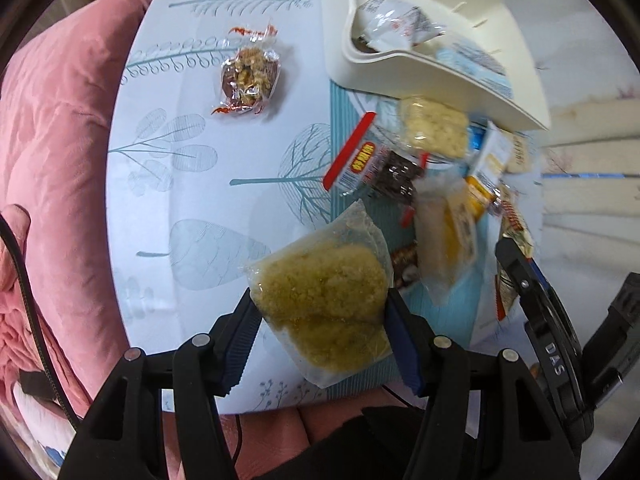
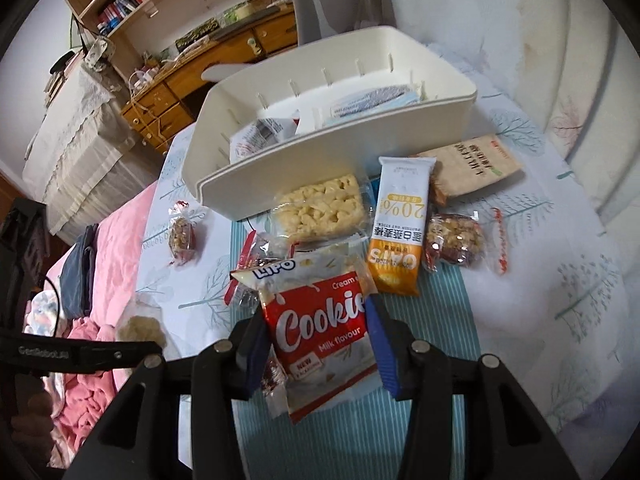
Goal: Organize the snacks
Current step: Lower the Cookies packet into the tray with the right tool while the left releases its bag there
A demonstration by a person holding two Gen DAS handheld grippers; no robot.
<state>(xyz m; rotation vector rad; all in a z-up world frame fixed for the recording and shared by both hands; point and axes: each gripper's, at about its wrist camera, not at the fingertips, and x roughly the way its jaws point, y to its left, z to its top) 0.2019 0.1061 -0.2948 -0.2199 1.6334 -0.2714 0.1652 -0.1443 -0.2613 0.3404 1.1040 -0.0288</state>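
My left gripper [image 1: 320, 312] is shut on a clear packet of yellow-green crumbly cake [image 1: 324, 300], held above the table. My right gripper [image 2: 316, 324] is shut on a red and white Lipo cookie packet [image 2: 320, 320], held over the striped mat [image 2: 440, 320]. The cream storage bin [image 2: 320, 160] stands at the back with several packets inside; it also shows in the left wrist view [image 1: 400, 68]. In front of it lie a rice crisp bar [image 2: 320, 208], an orange oat bar [image 2: 400, 224] and a nut cluster [image 2: 454, 240].
A wrapped nut cake [image 1: 250, 74] lies alone on the tree-print tablecloth [image 1: 192, 200], also seen in the right wrist view [image 2: 182, 236]. A brown packet [image 2: 476, 168] lies by the bin. Pink bedding [image 1: 56, 160] borders the table's left. A desk and shelves stand behind.
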